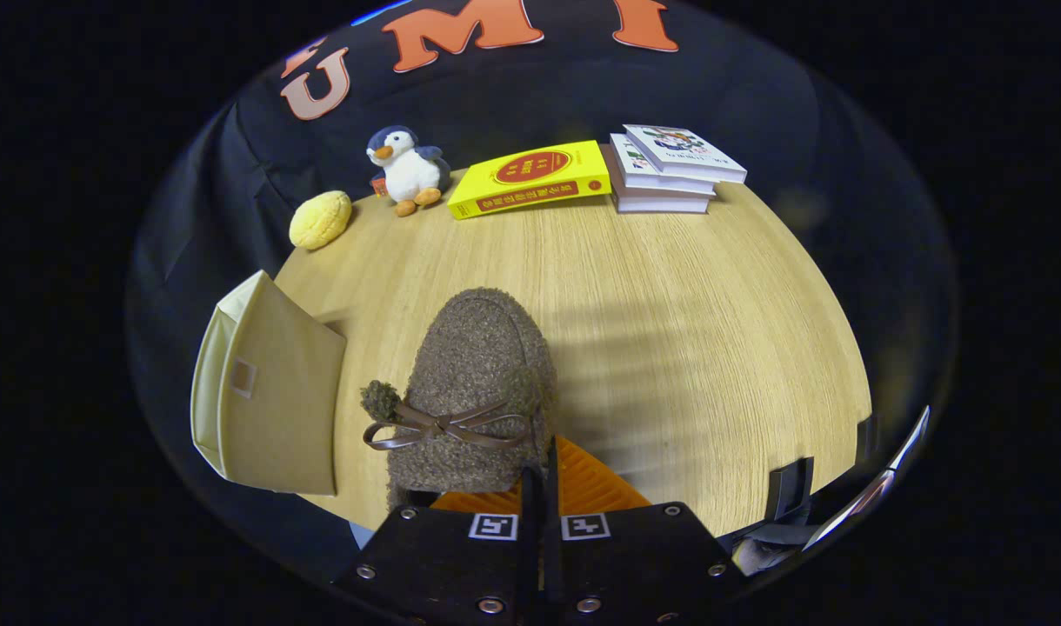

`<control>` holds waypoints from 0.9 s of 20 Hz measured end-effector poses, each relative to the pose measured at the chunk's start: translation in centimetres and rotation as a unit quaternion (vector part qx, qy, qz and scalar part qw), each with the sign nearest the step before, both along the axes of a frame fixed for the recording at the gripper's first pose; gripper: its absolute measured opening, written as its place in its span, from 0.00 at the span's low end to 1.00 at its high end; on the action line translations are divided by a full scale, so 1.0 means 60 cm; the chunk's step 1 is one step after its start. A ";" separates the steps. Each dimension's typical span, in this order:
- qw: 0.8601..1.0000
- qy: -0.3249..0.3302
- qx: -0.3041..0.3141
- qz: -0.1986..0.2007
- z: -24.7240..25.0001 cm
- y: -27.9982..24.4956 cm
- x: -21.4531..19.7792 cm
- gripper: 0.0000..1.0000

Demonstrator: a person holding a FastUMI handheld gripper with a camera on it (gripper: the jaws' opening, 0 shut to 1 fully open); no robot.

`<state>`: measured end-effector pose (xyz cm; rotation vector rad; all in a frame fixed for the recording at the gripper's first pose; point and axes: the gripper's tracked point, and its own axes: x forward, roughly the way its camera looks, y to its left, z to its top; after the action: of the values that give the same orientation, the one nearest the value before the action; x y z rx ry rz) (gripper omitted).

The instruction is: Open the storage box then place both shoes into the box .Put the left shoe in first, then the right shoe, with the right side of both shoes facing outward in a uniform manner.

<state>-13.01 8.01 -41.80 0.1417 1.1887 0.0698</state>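
Hand-held gripper (539, 487) fingers pinched on fuzzy brown shoe (478, 382) beside storage box (270, 391).

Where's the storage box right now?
The storage box sits on the table, left of the brown shoe the claw is gripping, nearer than the yellow bun.

A wooden table (670, 348) is carrying several small things along its far edge. A yellow bun-shaped toy (320, 219) is lying at one end. Just beside it a plush penguin (406, 167) is sitting upright. Next to the penguin a yellow book (530, 178) is lying flat. Touching this book, a stack of 3 white books (670, 169) is resting, with the top one turned slightly.
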 end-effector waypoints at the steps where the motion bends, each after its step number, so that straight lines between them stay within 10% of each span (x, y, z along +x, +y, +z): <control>1: 1.000 -0.004 0.002 0.003 0.016 0.015 0.004 0.04; 18: 0.996 -0.063 0.049 0.050 0.215 0.328 0.065 0.04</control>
<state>-9.10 27.69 -28.90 0.1624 1.0667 0.2224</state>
